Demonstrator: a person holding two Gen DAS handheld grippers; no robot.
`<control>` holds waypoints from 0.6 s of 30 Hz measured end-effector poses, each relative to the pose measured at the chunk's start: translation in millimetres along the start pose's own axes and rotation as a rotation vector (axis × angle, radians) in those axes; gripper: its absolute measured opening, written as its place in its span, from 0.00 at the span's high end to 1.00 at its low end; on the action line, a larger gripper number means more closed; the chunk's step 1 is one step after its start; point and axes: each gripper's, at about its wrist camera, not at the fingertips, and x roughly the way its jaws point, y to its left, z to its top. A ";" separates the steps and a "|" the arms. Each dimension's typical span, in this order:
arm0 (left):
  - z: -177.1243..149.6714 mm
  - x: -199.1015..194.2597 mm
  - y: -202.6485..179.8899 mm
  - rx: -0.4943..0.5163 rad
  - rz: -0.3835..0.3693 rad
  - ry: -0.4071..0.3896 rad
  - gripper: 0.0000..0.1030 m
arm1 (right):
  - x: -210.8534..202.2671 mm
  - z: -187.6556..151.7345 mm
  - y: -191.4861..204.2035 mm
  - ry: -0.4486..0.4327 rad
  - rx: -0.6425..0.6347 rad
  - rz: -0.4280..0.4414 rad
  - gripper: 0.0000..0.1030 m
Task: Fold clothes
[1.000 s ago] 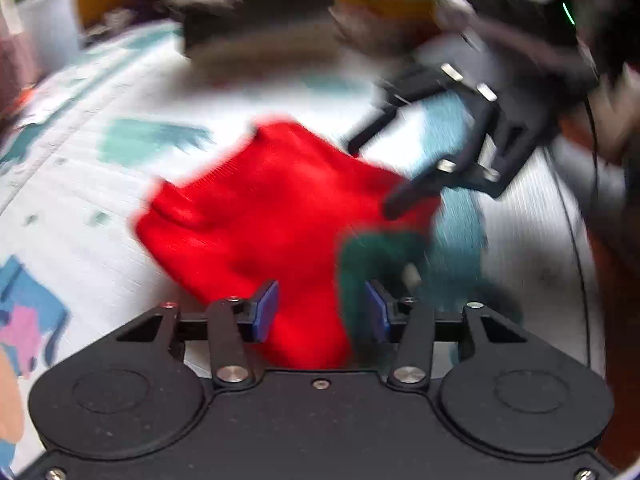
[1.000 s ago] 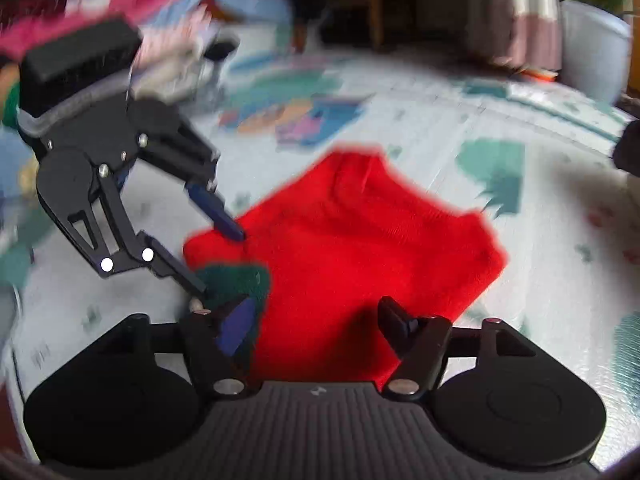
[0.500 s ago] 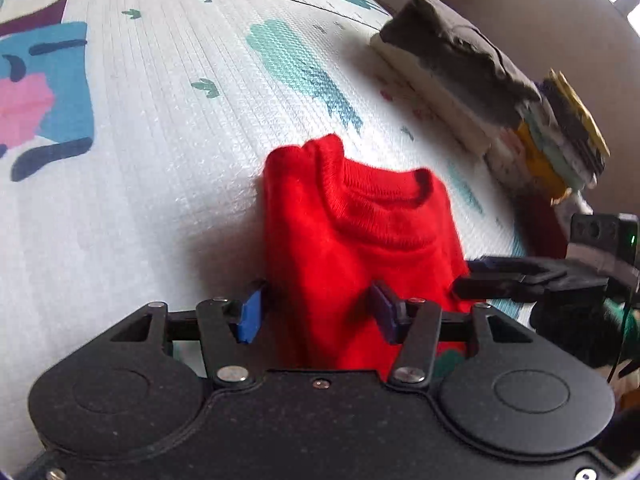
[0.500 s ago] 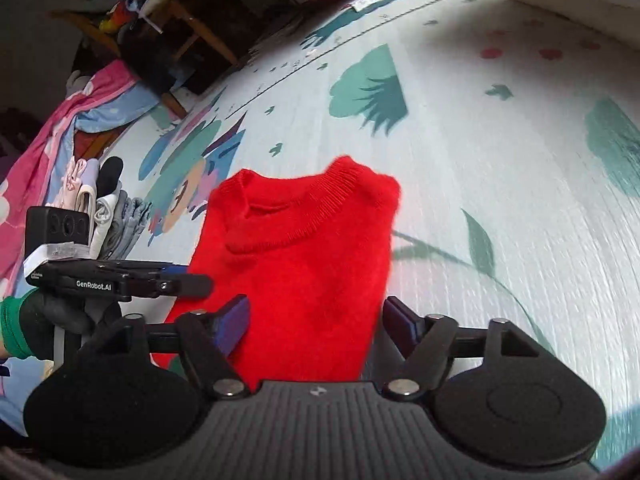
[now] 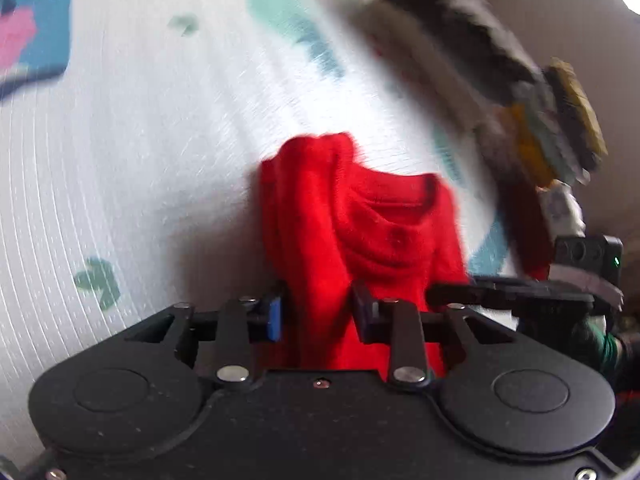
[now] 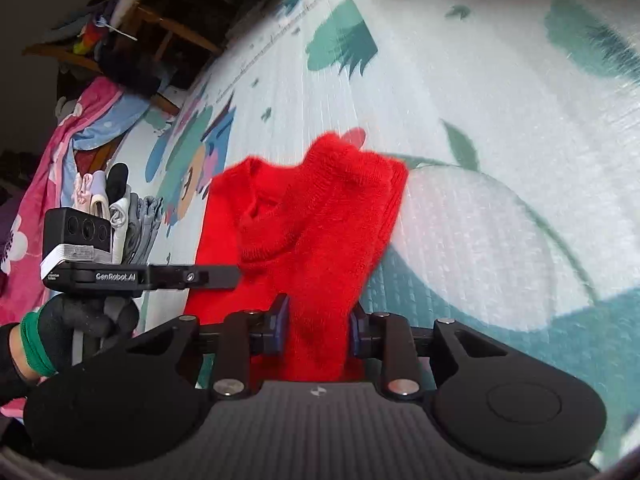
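Observation:
A red knit sweater [image 5: 360, 220] lies folded lengthwise on the patterned play mat [image 5: 140, 140], collar away from me. In the left wrist view my left gripper [image 5: 318, 314] has its jaws closing on the sweater's near left edge, cloth filling the gap between the pads. Beside it, my right gripper [image 5: 432, 292] shows edge-on. In the right wrist view the right gripper [image 6: 317, 328] is closing too, pinching the bunched right side of the sweater [image 6: 304, 220]. The left gripper [image 6: 236, 276] sits at the sweater's other edge, held by a gloved hand [image 6: 72, 320].
A stack of folded clothes [image 5: 500, 80] stands on the mat at the far right of the left wrist view. Small folded items [image 6: 128, 216], a pink blanket [image 6: 36, 200] and a wooden chair [image 6: 160, 28] border the mat [image 6: 480, 120] on the left.
Both grippers rolled from tilted to level beside each other, came down onto the sweater's near end and narrowed their jaws onto it. The flat cloth has bunched up towards the collar.

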 end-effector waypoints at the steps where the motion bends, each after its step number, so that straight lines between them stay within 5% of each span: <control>1: -1.3 -5.7 -2.3 0.044 0.004 -0.016 0.54 | -5.5 -1.2 0.7 -0.028 -0.011 -0.010 0.60; 3: -3.2 -8.7 -4.2 0.093 0.016 -0.016 0.50 | -2.6 -6.1 3.4 -0.030 -0.029 -0.008 0.33; 4: -4.0 -7.9 -4.4 0.103 0.025 -0.013 0.50 | -0.5 -8.7 4.8 -0.028 -0.038 -0.006 0.31; 9: -6.1 14.0 -8.0 0.054 -0.034 -0.006 0.53 | 10.0 -20.2 11.1 -0.031 -0.076 -0.005 0.44; 10: -5.2 16.9 -10.4 0.053 -0.046 0.002 0.66 | 11.3 -20.1 10.4 -0.030 -0.068 0.000 0.47; 12: -4.1 22.4 -13.9 0.047 -0.056 0.023 0.70 | 13.0 -17.5 5.5 -0.017 -0.034 0.020 0.62; 18: -6.4 21.9 -6.4 -0.067 -0.098 0.033 0.74 | 12.8 -14.9 -6.7 -0.006 0.076 0.079 0.72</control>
